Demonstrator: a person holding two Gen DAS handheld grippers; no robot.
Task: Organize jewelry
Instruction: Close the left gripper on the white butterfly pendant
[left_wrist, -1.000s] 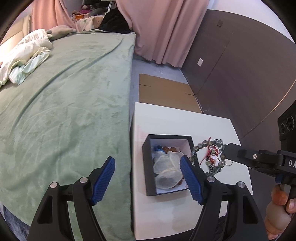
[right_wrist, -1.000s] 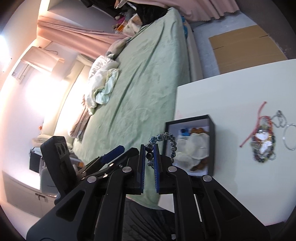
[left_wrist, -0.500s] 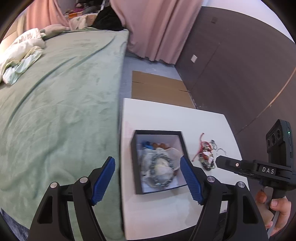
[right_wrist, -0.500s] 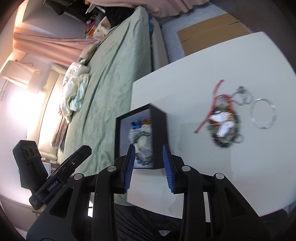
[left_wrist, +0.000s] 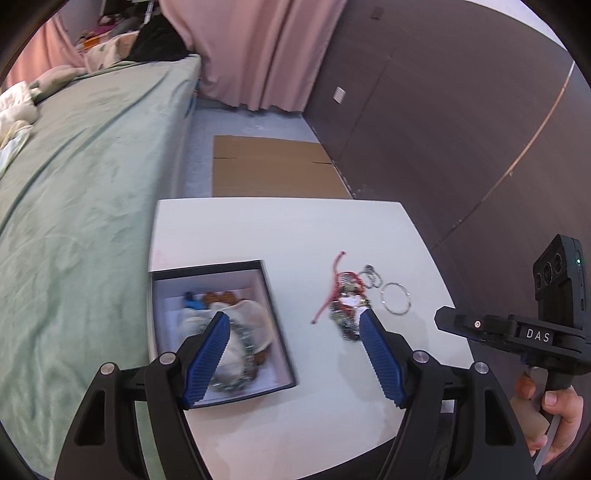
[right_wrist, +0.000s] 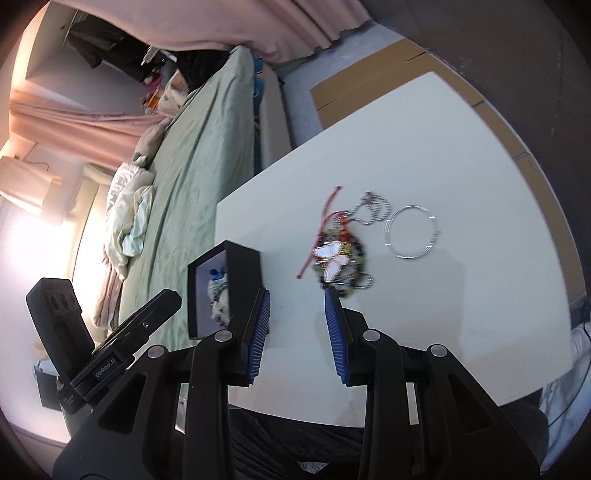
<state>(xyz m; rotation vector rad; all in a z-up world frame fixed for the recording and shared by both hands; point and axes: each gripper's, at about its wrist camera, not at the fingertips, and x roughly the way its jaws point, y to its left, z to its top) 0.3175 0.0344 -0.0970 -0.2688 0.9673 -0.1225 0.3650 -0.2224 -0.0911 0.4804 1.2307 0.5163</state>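
Observation:
A black box (left_wrist: 275, 314) with a white inside sits on the white table (left_wrist: 295, 229) near its left edge. In it a grey bead bracelet (left_wrist: 243, 347) lies on a pale pouch. Right of the box is a tangled jewelry pile (left_wrist: 347, 310) with a red cord, and a silver bangle (left_wrist: 395, 303). My left gripper (left_wrist: 293, 321) hovers over the box's right wall; its jaws are closing with nothing gripped. My right gripper (right_wrist: 297, 295) is open and empty, just short of the jewelry pile (right_wrist: 336, 258) with its white butterfly pendant. The box (right_wrist: 243, 266) is at its left finger.
A bed under a green blanket (left_wrist: 81, 192) runs along the table's left side. Flat cardboard (left_wrist: 273, 170) lies on the floor beyond the table, with dark wall panels (left_wrist: 443, 129) to the right. A person's hand (left_wrist: 554, 417) grips the right gripper's handle.
The right gripper let the bead bracelet go into the box, opened, and swung right toward the jewelry pile. The left gripper shifted right over the box and its jaws narrowed a little.

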